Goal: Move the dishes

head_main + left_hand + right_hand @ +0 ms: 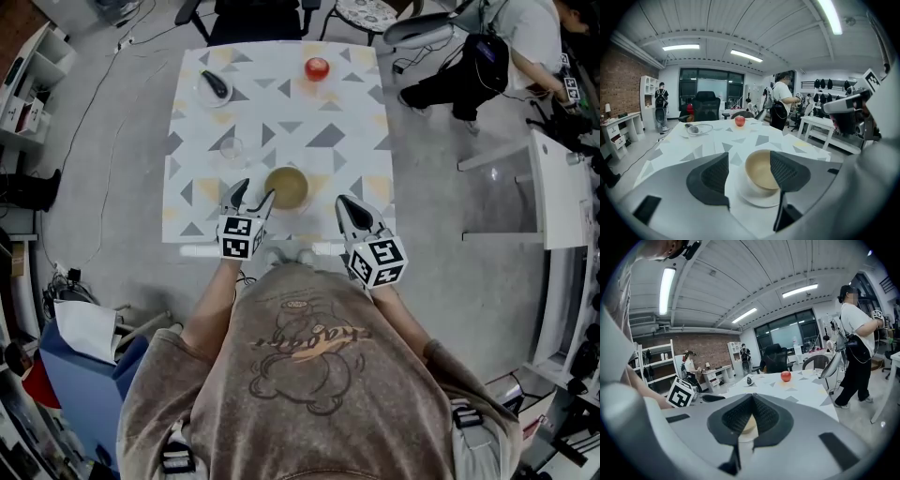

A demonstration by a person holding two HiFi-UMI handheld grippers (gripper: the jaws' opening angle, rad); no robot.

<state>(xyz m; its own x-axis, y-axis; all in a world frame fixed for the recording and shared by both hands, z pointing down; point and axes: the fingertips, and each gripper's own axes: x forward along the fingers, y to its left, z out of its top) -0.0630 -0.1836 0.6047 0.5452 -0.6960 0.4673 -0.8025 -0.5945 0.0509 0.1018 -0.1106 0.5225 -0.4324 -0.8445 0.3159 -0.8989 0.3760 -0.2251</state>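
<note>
A tan bowl (287,187) sits on a white saucer (301,208) near the table's front edge. My left gripper (258,191) is open just left of the bowl. In the left gripper view the bowl (760,168) and saucer (757,198) lie just beyond the jaws, with the right finger (787,172) covering the bowl's right side. My right gripper (343,202) is shut and empty, to the right of the bowl. In the right gripper view its jaws (752,401) meet at the tips, and a sliver of the bowl (749,423) shows behind them.
Further back on the patterned table (328,141) are a clear glass (231,147), a plate with a dark object (216,87) and a red apple (317,67). A person (487,56) stands at the far right beside a white desk (562,187). A chair (258,19) is behind the table.
</note>
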